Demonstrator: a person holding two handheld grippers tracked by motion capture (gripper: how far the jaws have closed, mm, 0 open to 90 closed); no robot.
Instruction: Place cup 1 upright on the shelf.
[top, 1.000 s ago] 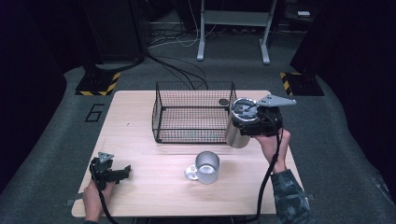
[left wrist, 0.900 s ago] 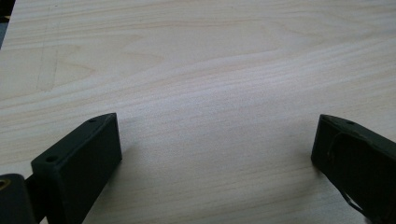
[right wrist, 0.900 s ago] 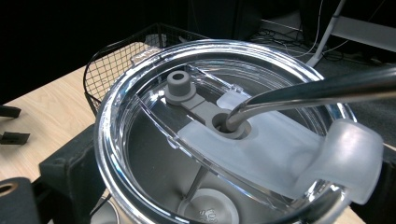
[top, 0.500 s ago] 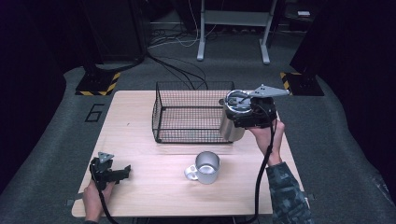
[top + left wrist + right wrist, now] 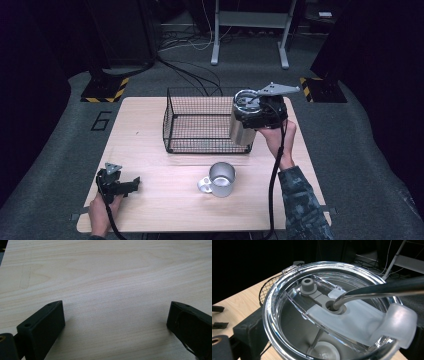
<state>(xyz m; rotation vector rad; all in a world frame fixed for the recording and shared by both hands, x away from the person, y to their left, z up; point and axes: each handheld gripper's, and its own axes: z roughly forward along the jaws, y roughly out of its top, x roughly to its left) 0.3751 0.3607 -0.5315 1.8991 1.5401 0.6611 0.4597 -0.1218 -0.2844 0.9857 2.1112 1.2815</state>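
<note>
A steel tumbler (image 5: 243,132) with a clear lid (image 5: 248,102) hangs in the air at the right end of the black wire basket (image 5: 168,120). My right gripper (image 5: 260,116) is shut on its upper body. In the right gripper view the lid (image 5: 317,322) sits close below the camera, a metal straw (image 5: 382,288) passes through its hole, and a black jaw presses the tumbler's left side. My left gripper (image 5: 132,184) rests open on the wooden table (image 5: 150,205) at the front left. Bare wood lies between its fingers (image 5: 42,325).
A steel mug (image 5: 220,179) with a handle stands on the table in front of the basket, near the middle. The basket (image 5: 268,285) looks empty. Dark floor with cables and stand legs lies beyond the table's far edge.
My right gripper has carried the tumbler left and away from the person, from beside the basket's right front corner to over its right end. The left gripper has not moved.
</note>
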